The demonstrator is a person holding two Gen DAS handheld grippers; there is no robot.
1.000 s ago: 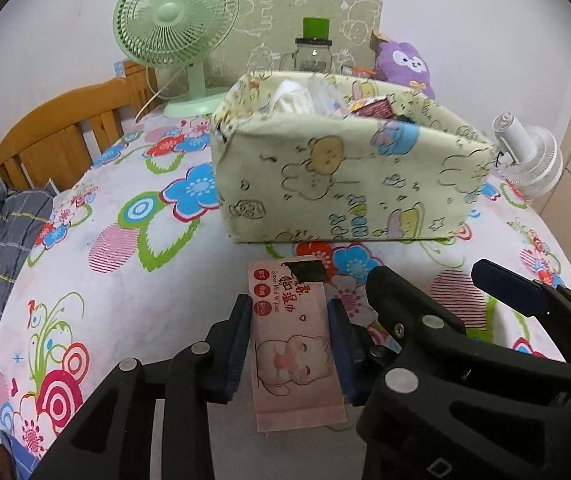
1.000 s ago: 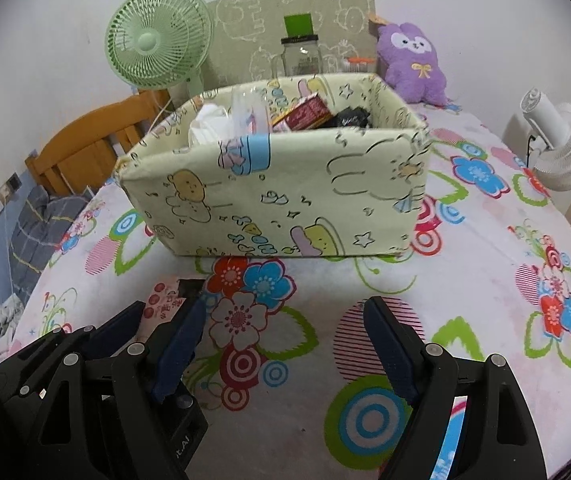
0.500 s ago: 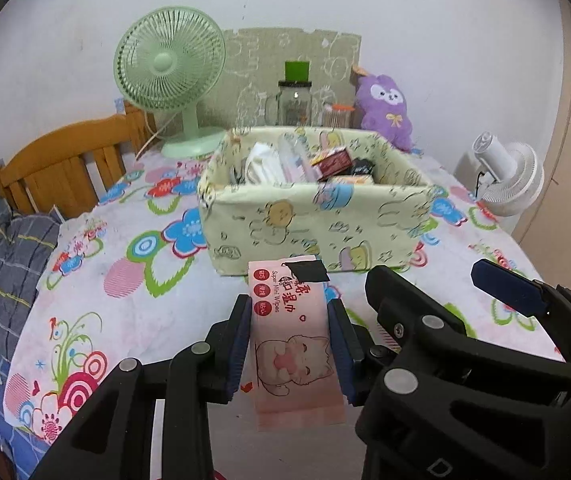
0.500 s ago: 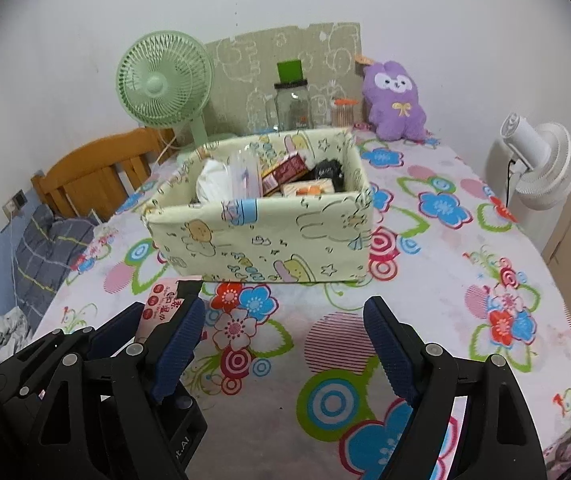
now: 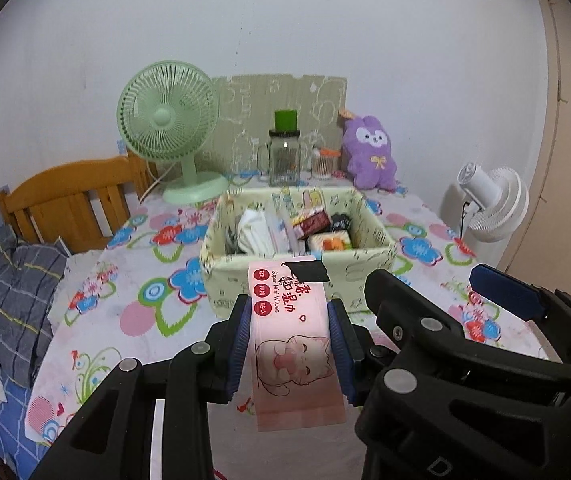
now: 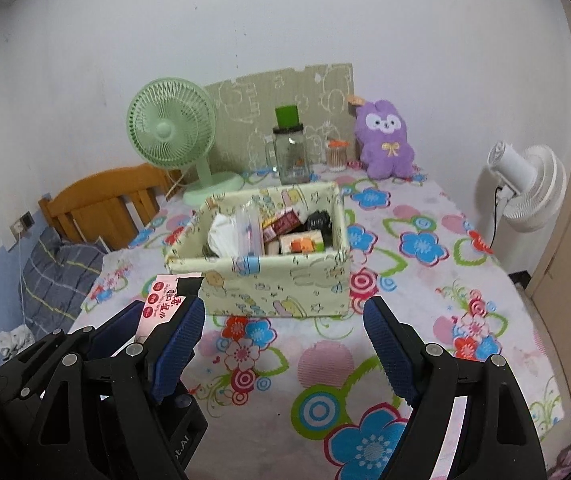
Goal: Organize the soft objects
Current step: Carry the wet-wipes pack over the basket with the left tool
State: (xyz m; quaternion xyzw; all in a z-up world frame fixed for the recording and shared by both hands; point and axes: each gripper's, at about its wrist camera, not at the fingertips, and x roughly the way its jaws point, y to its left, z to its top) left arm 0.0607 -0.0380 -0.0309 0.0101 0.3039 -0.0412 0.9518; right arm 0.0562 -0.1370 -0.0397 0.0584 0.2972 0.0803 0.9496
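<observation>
My left gripper (image 5: 290, 344) is shut on a pink pack of wet wipes (image 5: 292, 340) with a cartoon cat and holds it in the air in front of a pale green fabric basket (image 5: 277, 280). The basket (image 6: 277, 288) holds white cloth, packets and small boxes. My right gripper (image 6: 285, 340) is open and empty, above the flowered tablecloth near the basket's front. The wipes pack also shows at the left in the right wrist view (image 6: 161, 308). A purple plush toy (image 6: 385, 140) sits behind the basket.
A green desk fan (image 5: 169, 128), a glass jar with a green lid (image 5: 284, 152) and a small cup of sticks (image 6: 337, 156) stand at the back. A white fan (image 6: 525, 184) is at the right, a wooden chair (image 5: 69, 196) at the left.
Both grippers have risen and pulled back from the basket, so it looks smaller and its contents show from above. The left gripper has kept hold of the wipes pack.
</observation>
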